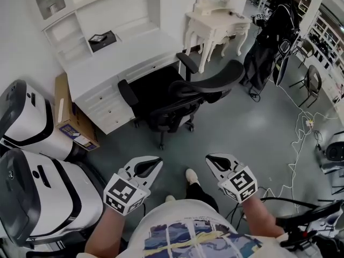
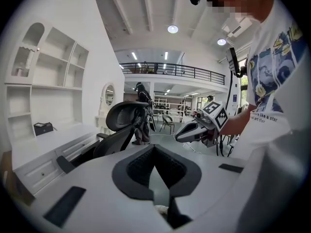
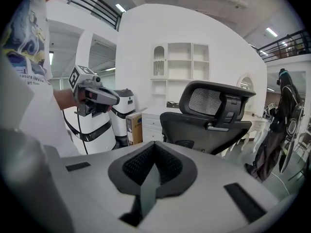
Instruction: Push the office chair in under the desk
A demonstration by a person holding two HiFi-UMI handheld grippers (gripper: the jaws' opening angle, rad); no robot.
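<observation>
Well, office chair (image 1: 185,98) looks only partly under the worktop (image 1: 123,52); left hand-held gripper (image 1: 150,166) and right hand-held gripper (image 1: 215,163) (jaws together, empty) hover short of the chair.

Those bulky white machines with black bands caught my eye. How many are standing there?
2. One white machine stands beside the cardboard box by the desk; the other is nearer the person, left of the left tongs. More may lie beyond the frame.
</observation>
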